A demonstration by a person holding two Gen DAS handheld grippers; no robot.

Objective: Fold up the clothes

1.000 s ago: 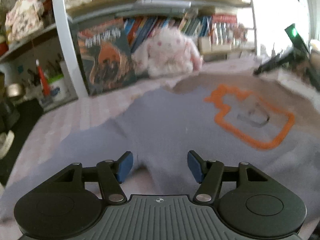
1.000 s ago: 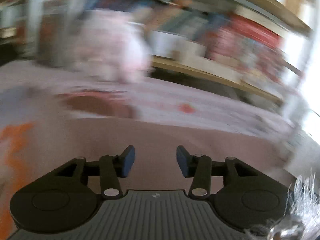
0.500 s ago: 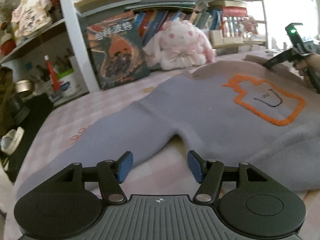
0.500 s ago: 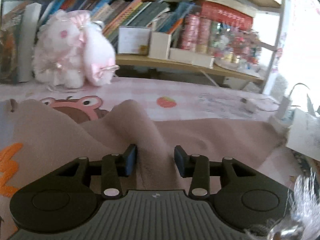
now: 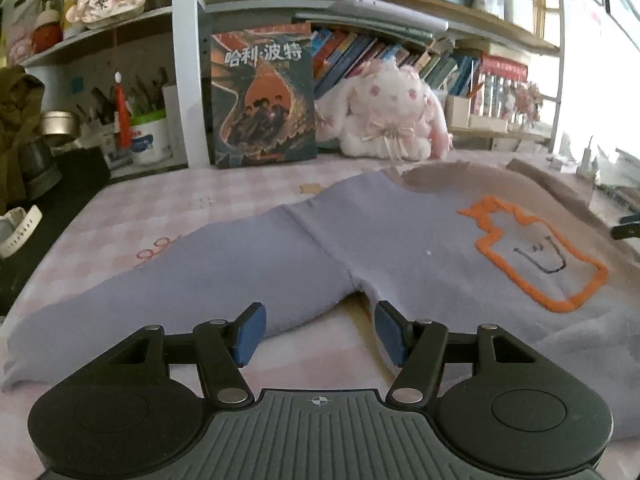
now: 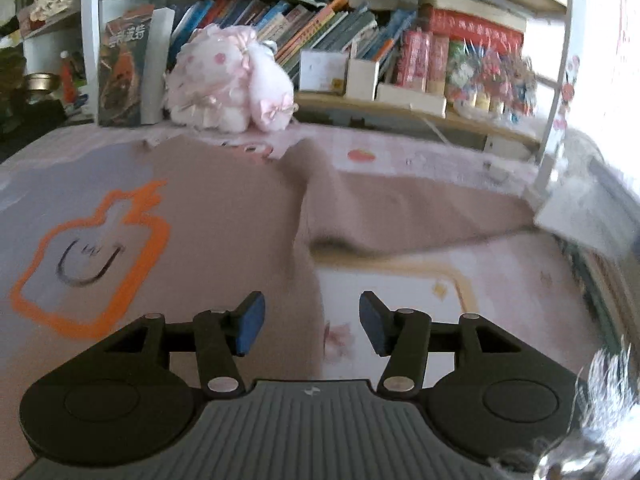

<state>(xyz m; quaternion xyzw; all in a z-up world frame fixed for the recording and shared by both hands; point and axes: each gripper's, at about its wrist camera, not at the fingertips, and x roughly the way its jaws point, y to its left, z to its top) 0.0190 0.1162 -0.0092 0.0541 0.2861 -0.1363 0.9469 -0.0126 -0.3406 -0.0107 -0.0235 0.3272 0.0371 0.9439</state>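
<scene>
- Your left gripper (image 5: 318, 330) hovers low over the near-left part of the tabletop (image 5: 132, 216), its blue pads set apart with nothing between them; it points at the notch where the left sleeve (image 5: 168, 280) meets the body.
- That sleeve runs flat out toward the left edge of the tabletop, its cuff end near the near-left corner.
- The sweater (image 5: 420, 248) lies face up and spread across the middle of the pink checked tabletop, collar toward the far edge by the plush rabbit (image 5: 390, 116) and the standing book (image 5: 262, 98).
- It is a soft, fleecy knit in two tones: bluish-grey on the left half, brownish on the right, with an orange outlined motif (image 6: 94, 256) and a small dark line drawing inside it.
- Your right gripper (image 6: 308, 328) hovers over the right side seam of the body, pads also apart and empty, with bare tabletop just to its right.
- The right sleeve (image 6: 420, 216) stretches toward the right edge, with a raised wrinkle at the armpit.
- As I judge it, the garment lies laid out flat with both sleeves extended and no fold showing, so the step in hand is bringing the sleeves in.
- The next move calls for you to close on a single layer of sleeve near each armpit or cuff, lift just enough to clear, and lay it across the chest without dragging the body.
</scene>
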